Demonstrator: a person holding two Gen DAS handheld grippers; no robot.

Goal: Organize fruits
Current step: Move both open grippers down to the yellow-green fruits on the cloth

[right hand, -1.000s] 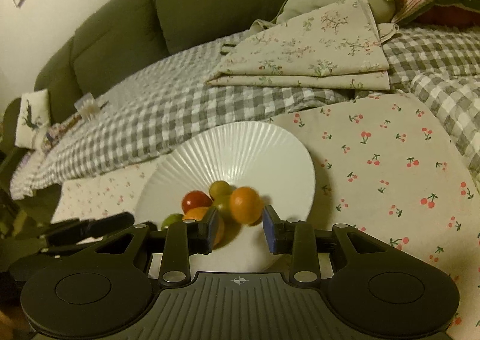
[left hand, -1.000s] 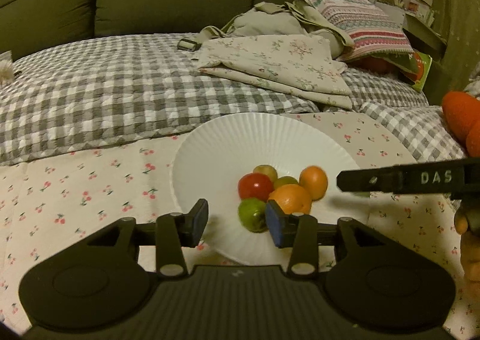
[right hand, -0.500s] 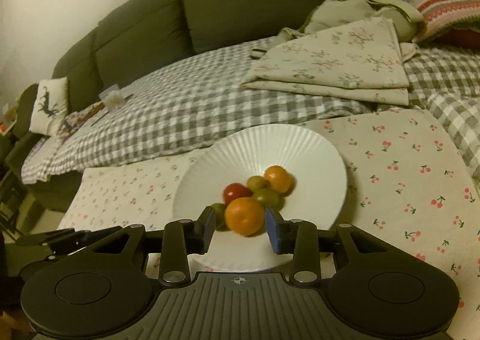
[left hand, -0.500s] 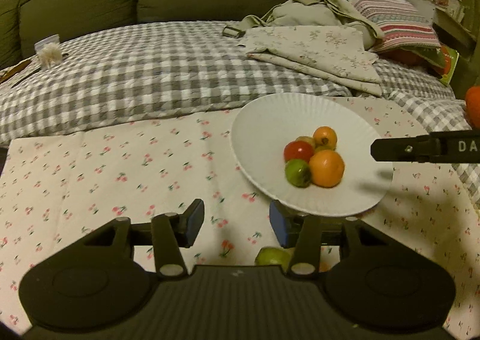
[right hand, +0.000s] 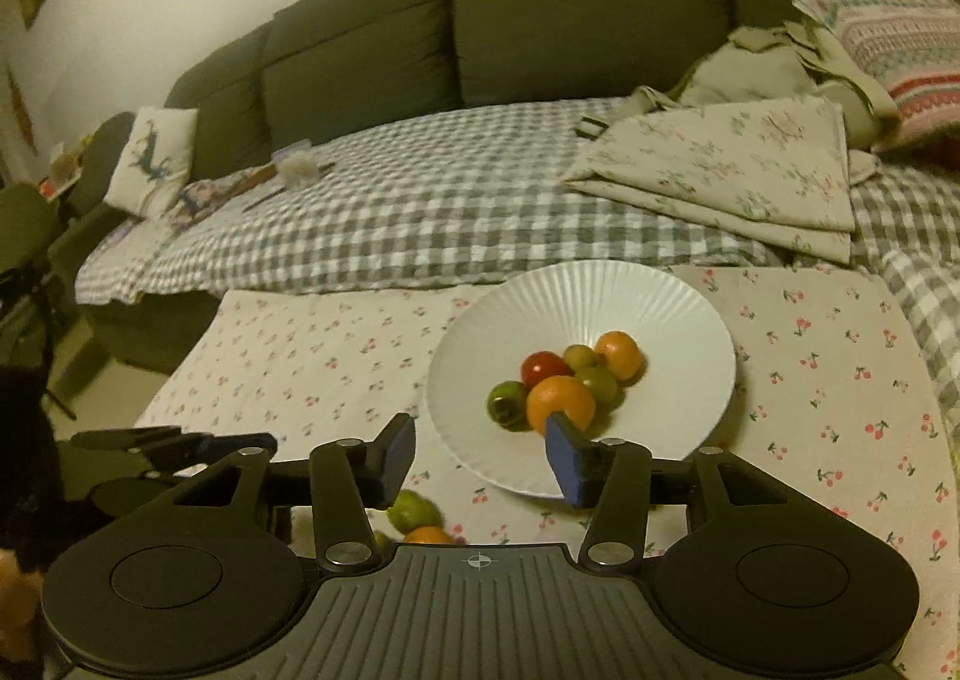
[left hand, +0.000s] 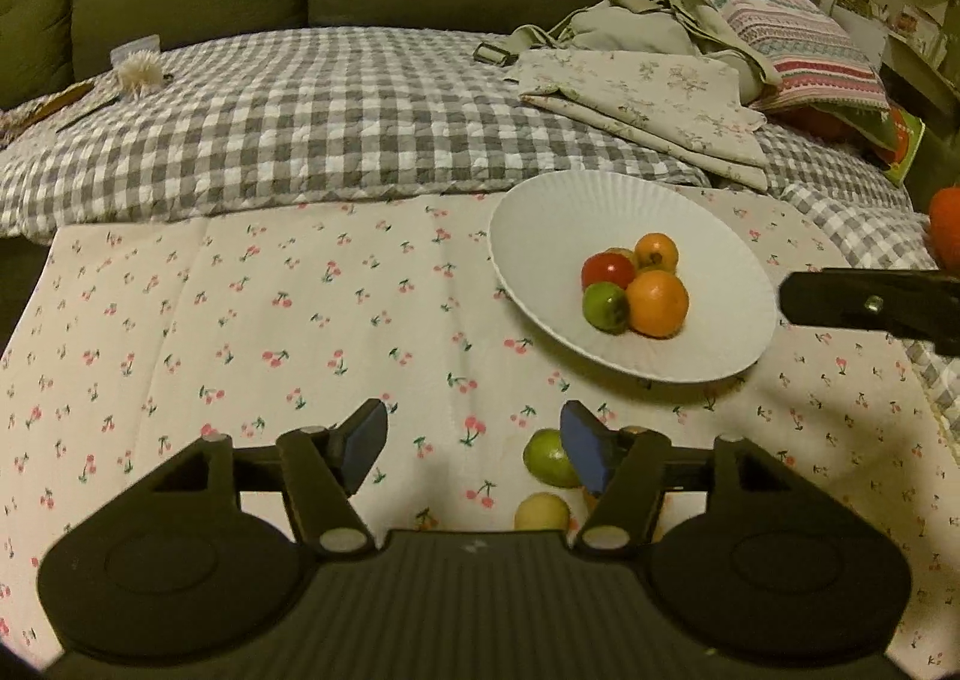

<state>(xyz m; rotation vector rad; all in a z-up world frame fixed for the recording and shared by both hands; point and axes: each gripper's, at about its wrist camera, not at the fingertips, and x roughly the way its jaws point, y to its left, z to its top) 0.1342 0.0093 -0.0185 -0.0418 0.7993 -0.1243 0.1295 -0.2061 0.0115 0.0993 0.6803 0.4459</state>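
A white ribbed plate (left hand: 708, 236) (right hand: 660, 308) rests on the cherry-print cloth (left hand: 270, 320) and holds several small fruits: a big orange (left hand: 659, 303) (right hand: 561, 403), a red tomato (left hand: 607, 270) (right hand: 543, 367), a green fruit (left hand: 605, 308) (right hand: 507, 403) and a smaller orange (left hand: 656, 252) (right hand: 618, 353). Loose on the cloth near me lie a green fruit (left hand: 547, 457) (right hand: 413, 511) and a pale yellow fruit (left hand: 542, 512); an orange fruit (right hand: 427, 535) peeks beside them. My left gripper (left hand: 474, 455) is open and empty, back from the plate. My right gripper (right hand: 480, 461) is open and empty at the plate's near rim.
A grey checked quilt (left hand: 300, 122) covers the sofa behind the cloth. Folded floral fabric (left hand: 648, 98), a beige bag (left hand: 630, 26) and a striped pillow (left hand: 798, 38) lie at the back right. A small white cushion (right hand: 157, 158) sits far left.
Both grippers have pulled back and up from the plate, so it looks smaller and farther. Loose fruits on the cloth have come into view near the fingers.
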